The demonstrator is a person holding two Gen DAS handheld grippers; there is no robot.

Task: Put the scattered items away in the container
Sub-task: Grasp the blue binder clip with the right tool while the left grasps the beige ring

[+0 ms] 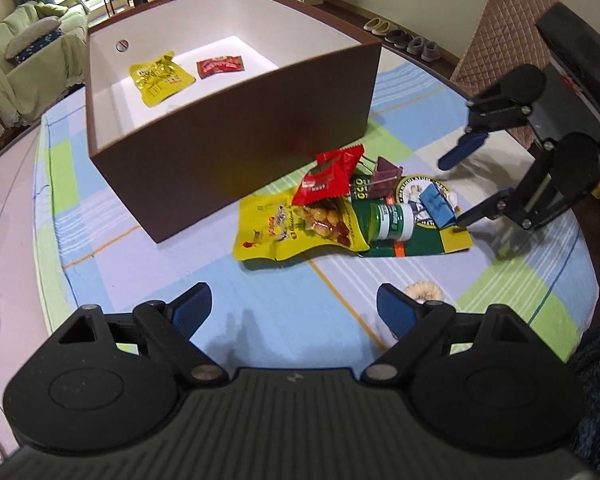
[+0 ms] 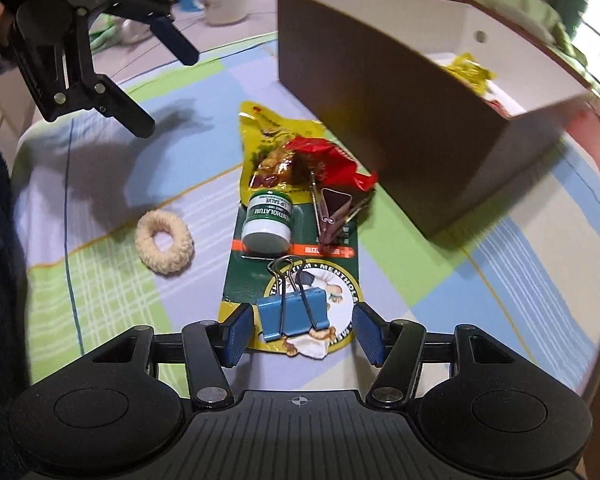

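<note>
Fingers of the left gripper stand wide apart over the checked cloth, holding nothing. Those of the right gripper are also spread, one blue pad on each side of a blue binder clip, not pressing it.

From the right wrist view, left to right: a cream knitted hair ring lies alone on the cloth. Just beside it is the heap. A yellow nut pouch lies farthest away, with a crumpled red wrapper on it. Nearer, a dark green Mentholatum card carries a small green-and-white jar on its side. The blue clip sits at the card's near end, wire handles up. A maroon binder clip lies at the card's far right edge, touching the wrapper.

Right of the heap stands the box, brown outside, white inside. From the left wrist view its floor holds a yellow packet and a red packet, apart.
</note>
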